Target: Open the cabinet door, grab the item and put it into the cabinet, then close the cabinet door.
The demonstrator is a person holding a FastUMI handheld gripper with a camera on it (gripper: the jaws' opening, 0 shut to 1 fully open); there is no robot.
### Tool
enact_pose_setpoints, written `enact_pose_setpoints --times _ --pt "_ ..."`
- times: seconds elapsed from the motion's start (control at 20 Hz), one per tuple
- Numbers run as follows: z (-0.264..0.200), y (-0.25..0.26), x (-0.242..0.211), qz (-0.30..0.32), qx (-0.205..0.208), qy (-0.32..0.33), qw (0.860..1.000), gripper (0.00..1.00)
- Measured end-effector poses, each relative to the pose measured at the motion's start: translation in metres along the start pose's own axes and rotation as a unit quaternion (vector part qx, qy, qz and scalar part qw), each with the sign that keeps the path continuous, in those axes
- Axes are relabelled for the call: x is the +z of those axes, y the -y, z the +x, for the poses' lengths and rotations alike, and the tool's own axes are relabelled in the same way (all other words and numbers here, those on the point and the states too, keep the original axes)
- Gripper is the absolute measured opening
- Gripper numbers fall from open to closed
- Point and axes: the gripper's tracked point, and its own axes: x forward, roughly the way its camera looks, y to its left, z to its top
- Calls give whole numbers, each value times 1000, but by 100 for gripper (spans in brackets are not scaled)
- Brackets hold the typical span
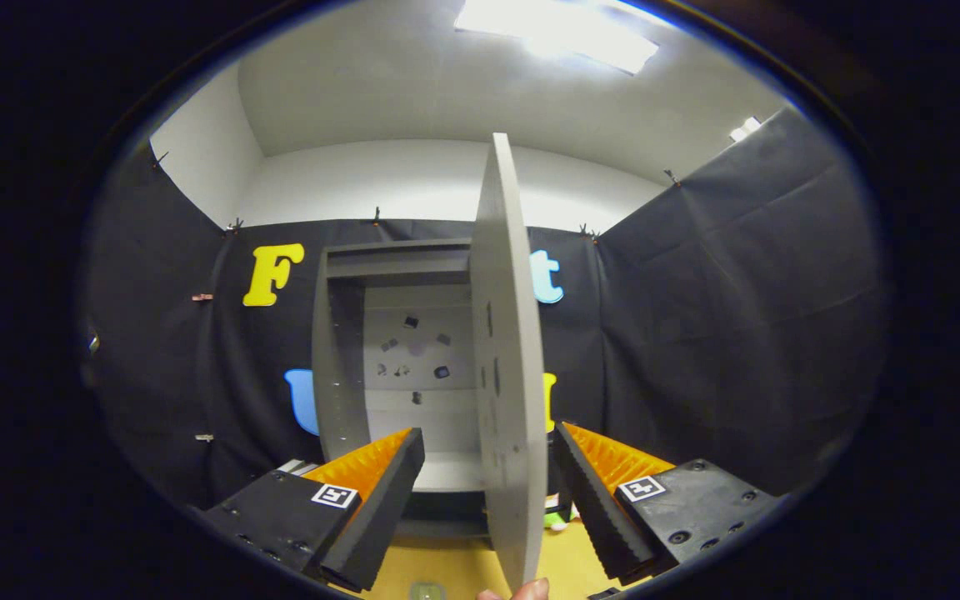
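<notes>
Between the gripper's [488, 500] spread fingers stands the edge of the tall grey cabinet door [507, 358], swung out toward us, with neither finger visibly pressing on it. Beyond it the grey open-fronted cabinet [347, 350] shows a bare lower shelf [447, 471] and a back panel dotted with small dark marks. We judge the opening step close to done. Low beside the door, near the right finger, a small green and white item [557, 517] sits on the yellow wooden desk [447, 571]; we cannot tell what it is. A fingertip [526, 590] shows at the door's bottom edge. Next, we expect to clear the door and go down for the item.
</notes>
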Motion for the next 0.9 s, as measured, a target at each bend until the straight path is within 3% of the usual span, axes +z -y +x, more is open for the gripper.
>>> enact_pose_setpoints --times 0.2,0.35,0.55,0.9 --pt "1 -42 -75 -17 35 -105 994 97" --pt "-4 -74 -150 -18 63 -193 979 98" --pt "-4 -100 -269 -4 72 -299 952 98" --pt "-8 -93 -466 6 44 -445 894 99"
